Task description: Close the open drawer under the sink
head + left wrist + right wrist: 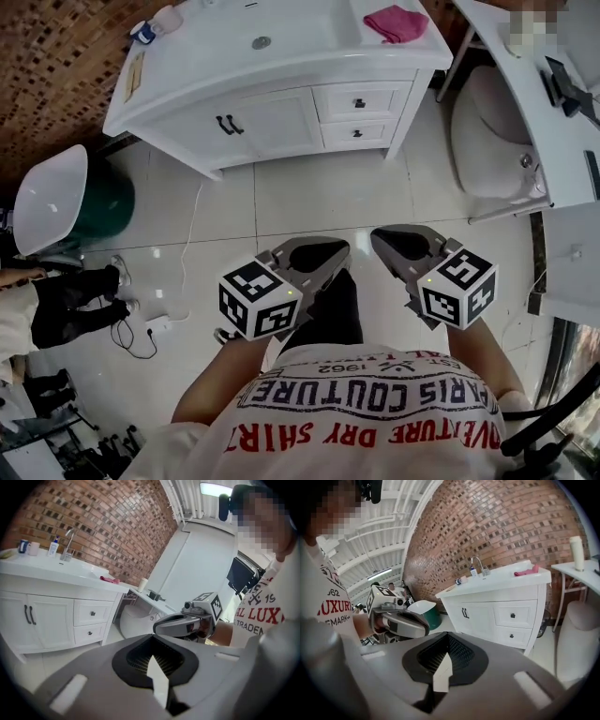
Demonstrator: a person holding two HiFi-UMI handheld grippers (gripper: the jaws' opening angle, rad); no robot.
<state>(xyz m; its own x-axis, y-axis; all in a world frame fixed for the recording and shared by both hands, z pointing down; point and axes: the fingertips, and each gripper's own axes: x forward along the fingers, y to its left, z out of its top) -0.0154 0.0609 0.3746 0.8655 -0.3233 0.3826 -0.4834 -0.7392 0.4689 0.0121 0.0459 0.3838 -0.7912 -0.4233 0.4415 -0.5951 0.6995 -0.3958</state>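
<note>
The white sink cabinet (pixel 253 70) stands at the top of the head view, with two small drawers, upper (pixel 361 100) and lower (pixel 356 133), right of a double door (pixel 230 124). Both drawer fronts (pixel 513 615) look about flush with the cabinet; I see neither pulled out. My left gripper (pixel 330 253) and right gripper (pixel 386 240) hang side by side near my body, well short of the cabinet, over the tiled floor. Both are shut with nothing in them. The left gripper view shows its closed jaws (pixel 154 641) and the right gripper (pixel 183 623) beyond.
A pink cloth (pixel 396 22) lies on the countertop, with a faucet (pixel 68 538) and small bottles at the sink's far side. A white basin-like seat (pixel 492 131) and white table (pixel 562 141) stand right. A white and green tub (pixel 56 197), cable (pixel 150 328) and another person (pixel 56 300) are left.
</note>
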